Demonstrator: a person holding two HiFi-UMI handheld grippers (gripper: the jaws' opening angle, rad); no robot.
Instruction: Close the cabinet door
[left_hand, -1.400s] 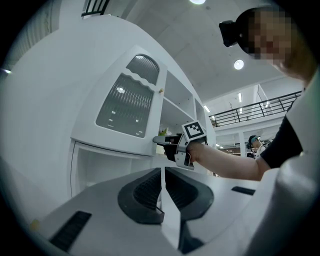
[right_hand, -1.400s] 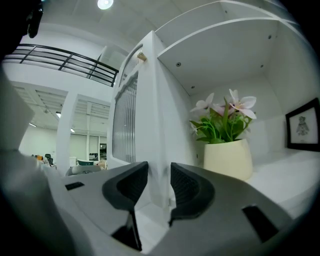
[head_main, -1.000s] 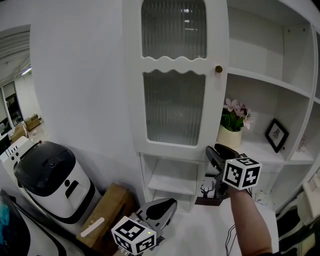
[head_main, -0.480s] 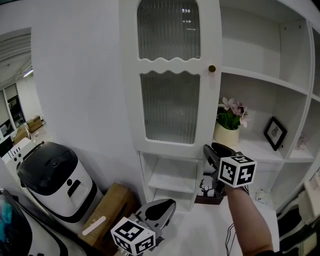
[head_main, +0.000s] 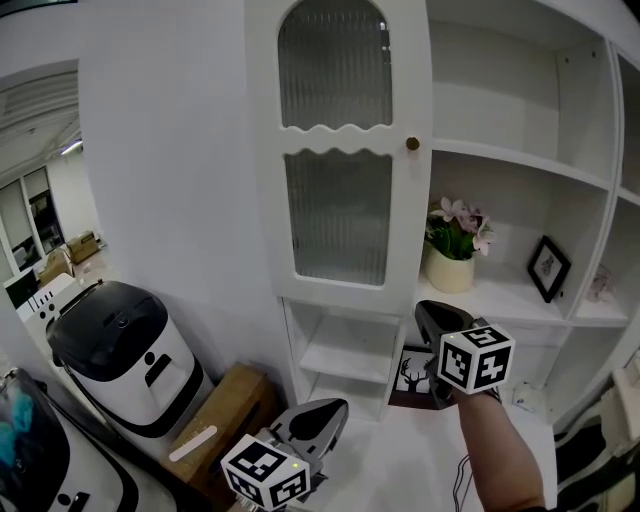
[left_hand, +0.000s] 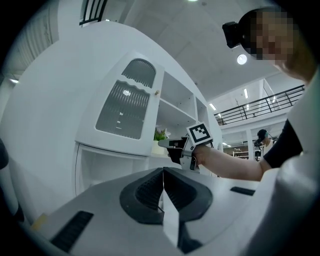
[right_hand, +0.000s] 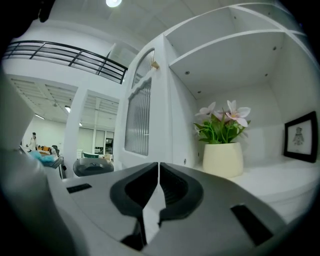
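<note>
Cabinet door (head_main: 340, 150) (open), left tongs (head_main: 338, 406) closed, right tongs (head_main: 424, 310) closed

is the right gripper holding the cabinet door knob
No, the right gripper has its jaws together on nothing, and the door knob sits well above it.

I see a plain white wall (head_main: 160, 150) to the left of the tall white cabinet (head_main: 505, 90). Its open shelves (head_main: 520, 162) carry a cream pot of pink flowers (head_main: 452, 255) and a small black-framed picture (head_main: 549, 268), set apart from each other. Down by the wall stand a black-and-white appliance (head_main: 125, 350) and a cardboard box (head_main: 228, 408). Beyond is a bright hall with a railed balcony (right_hand: 65, 52) and a round ceiling lamp (left_hand: 242, 59).
</note>
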